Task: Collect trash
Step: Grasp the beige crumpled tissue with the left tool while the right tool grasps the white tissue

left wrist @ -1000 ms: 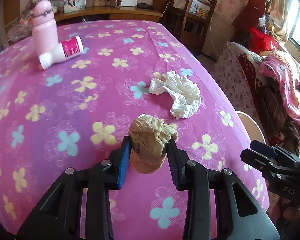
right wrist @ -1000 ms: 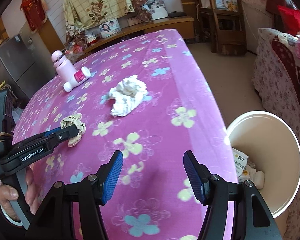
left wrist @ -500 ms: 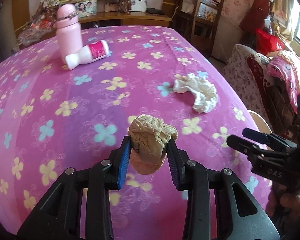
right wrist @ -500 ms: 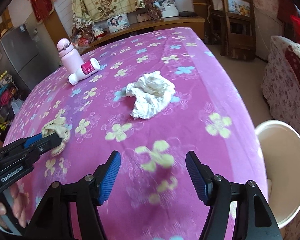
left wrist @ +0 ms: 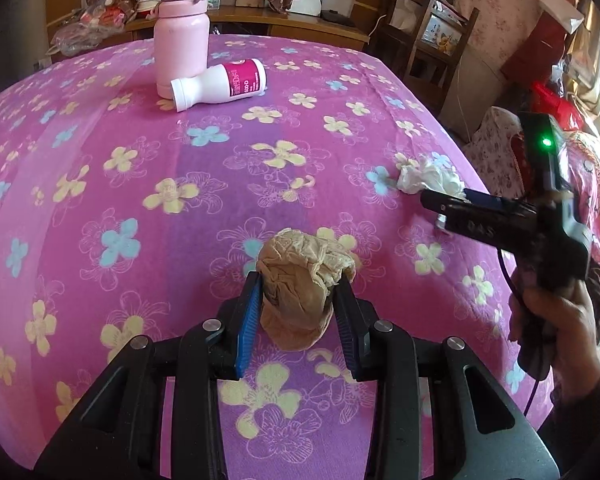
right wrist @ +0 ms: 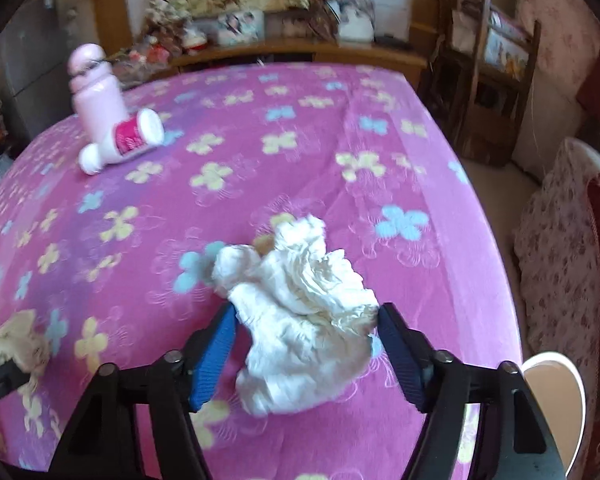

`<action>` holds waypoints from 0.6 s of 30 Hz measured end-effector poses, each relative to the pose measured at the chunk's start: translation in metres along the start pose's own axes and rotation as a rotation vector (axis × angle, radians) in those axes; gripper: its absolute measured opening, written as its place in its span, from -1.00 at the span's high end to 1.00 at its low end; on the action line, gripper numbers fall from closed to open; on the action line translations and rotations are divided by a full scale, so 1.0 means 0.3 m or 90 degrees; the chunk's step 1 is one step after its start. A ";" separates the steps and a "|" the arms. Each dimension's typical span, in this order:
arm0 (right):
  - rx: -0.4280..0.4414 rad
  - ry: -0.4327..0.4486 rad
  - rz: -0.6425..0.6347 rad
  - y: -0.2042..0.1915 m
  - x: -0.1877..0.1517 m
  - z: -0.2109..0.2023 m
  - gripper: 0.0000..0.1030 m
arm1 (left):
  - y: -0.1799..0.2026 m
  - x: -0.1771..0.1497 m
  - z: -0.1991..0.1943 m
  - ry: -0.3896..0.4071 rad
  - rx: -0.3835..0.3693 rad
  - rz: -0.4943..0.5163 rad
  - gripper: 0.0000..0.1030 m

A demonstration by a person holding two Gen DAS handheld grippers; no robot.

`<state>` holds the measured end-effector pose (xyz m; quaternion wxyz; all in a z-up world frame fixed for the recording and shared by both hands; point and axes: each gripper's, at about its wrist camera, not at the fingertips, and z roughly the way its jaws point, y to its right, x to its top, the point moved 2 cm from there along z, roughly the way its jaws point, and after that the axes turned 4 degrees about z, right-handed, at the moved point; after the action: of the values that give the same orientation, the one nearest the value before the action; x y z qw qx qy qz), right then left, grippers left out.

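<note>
Your left gripper [left wrist: 298,312] clenches the crumpled beige paper wad [left wrist: 304,280]. Your right gripper [right wrist: 306,354] jaws are closing around the crumpled white tissue [right wrist: 300,300] on the pink flowered worktop [right wrist: 260,120]; next, carry both to the white bin [right wrist: 556,384].

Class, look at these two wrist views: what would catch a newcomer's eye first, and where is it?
The left gripper clamps a crumpled tan wad above the pink flowered tablecloth. The right gripper is closing around a white crumpled tissue near the table's edge. Far back, a pink bottle stands beside a toppled white bottle.
</note>
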<state>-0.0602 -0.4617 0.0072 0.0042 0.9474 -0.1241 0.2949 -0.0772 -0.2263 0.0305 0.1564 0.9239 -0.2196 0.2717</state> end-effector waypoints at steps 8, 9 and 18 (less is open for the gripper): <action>0.088 0.036 0.058 0.043 -0.105 -0.174 0.61 | 0.048 -0.023 -0.026 0.004 -0.015 0.003 0.36; 0.094 0.041 0.052 0.038 -0.134 -0.213 0.61 | 0.062 -0.028 -0.035 0.008 -0.017 0.006 0.36; 0.104 0.069 0.030 0.030 -0.308 -0.411 0.62 | 0.156 -0.092 -0.084 0.006 -0.024 0.027 0.36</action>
<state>-0.2045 -0.4388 0.0567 -0.0736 0.9241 -0.1218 0.3548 -0.1319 -0.2473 0.0430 0.1686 0.9145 -0.2437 0.2754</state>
